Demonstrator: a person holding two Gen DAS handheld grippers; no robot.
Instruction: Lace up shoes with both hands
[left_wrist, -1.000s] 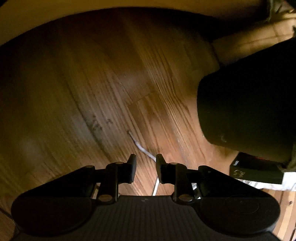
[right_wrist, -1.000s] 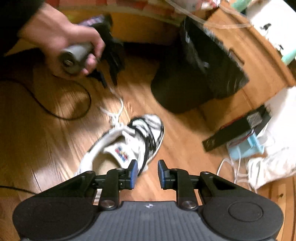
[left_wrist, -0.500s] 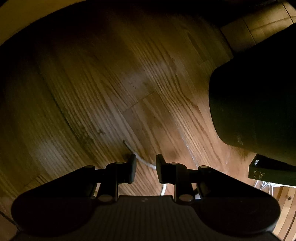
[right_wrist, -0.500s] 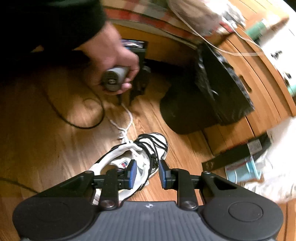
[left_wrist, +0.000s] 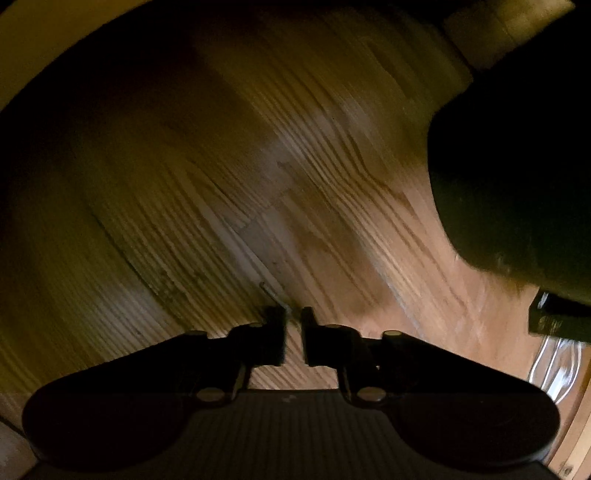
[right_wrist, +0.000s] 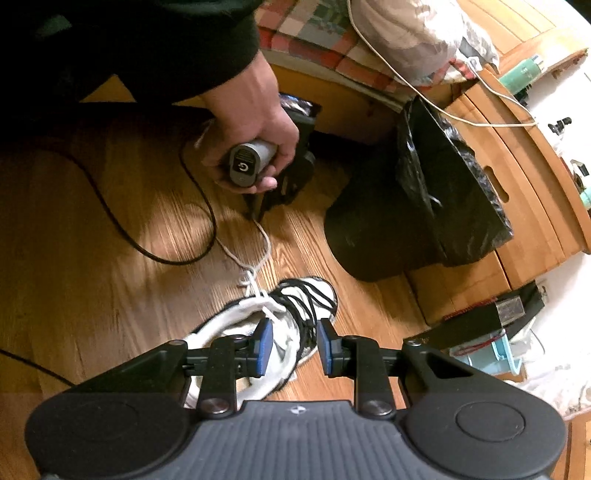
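- An oak-grain plank floor (right_wrist: 92, 295) is carrying everything; a black cable (right_wrist: 192, 221) is looping across it.
- The white-and-black sneaker (right_wrist: 306, 306) is lying on the boards, just beyond the right gripper (right_wrist: 294, 345), whose blue-padded jaws are standing apart, holding nothing.
- The left gripper (left_wrist: 293, 334) is pinching the white shoelace (right_wrist: 264, 240) near its tip, jaws nearly closed; the lace is running from the sneaker to it.
- A bin with a black bag (right_wrist: 424, 199) is standing beside wooden drawers (right_wrist: 524, 177).
- A plaid-covered bed (right_wrist: 325, 40) is sitting behind.
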